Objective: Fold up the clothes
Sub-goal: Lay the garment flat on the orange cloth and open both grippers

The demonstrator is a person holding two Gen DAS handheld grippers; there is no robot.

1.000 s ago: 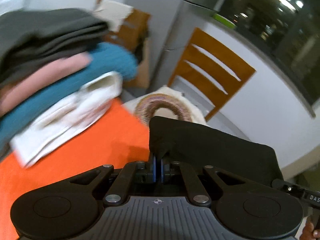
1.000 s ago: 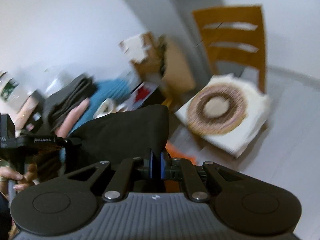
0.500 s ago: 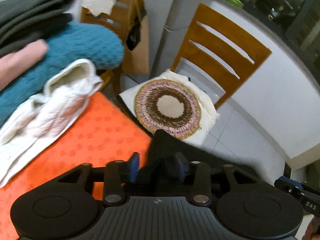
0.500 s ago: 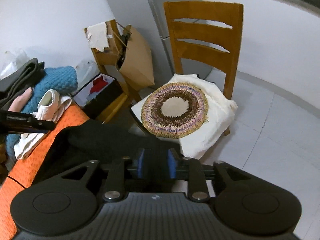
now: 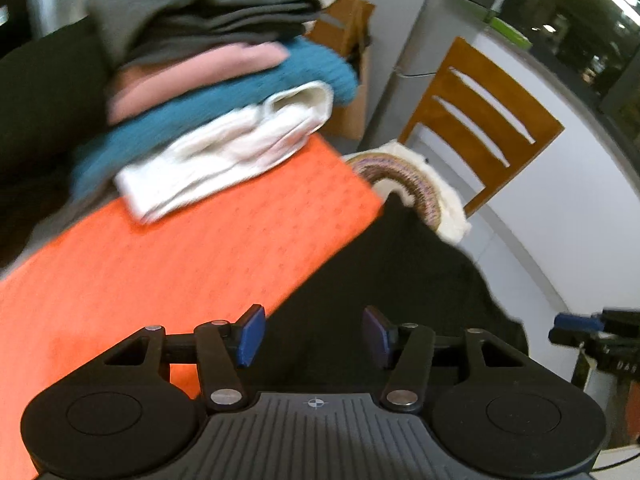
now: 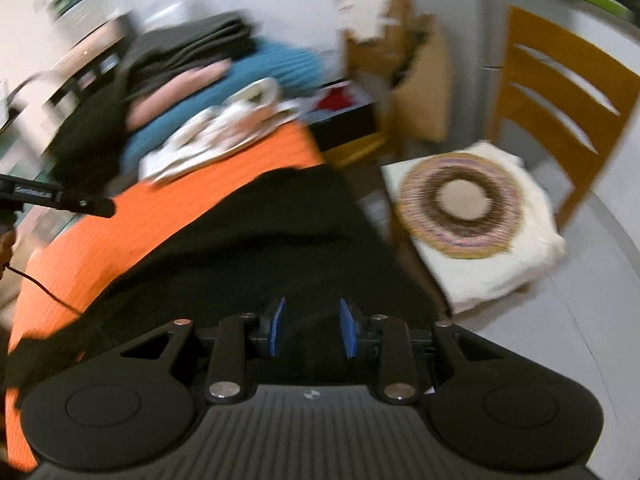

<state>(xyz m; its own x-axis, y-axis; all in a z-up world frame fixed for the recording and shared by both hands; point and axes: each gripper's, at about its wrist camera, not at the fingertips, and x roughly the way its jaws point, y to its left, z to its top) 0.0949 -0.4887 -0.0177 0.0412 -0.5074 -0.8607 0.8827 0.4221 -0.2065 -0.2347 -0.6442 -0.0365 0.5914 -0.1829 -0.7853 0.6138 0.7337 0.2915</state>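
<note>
A black garment lies on the orange cloth-covered table, reaching its right edge; in the right wrist view it spreads across the table's near part. My left gripper is open above the garment, blue pads apart, holding nothing. My right gripper is open above the garment, also empty. Part of the right gripper shows at the left wrist view's right edge. Part of the left gripper shows at the right wrist view's left edge.
A stack of folded clothes, grey, pink, teal and white, sits at the table's far side. A wooden chair with a round woven cushion stands right of the table. A cardboard box stands behind.
Both grippers were shut on the black garment and held it up. They lowered it onto the table and opened, and the garment now lies free.
</note>
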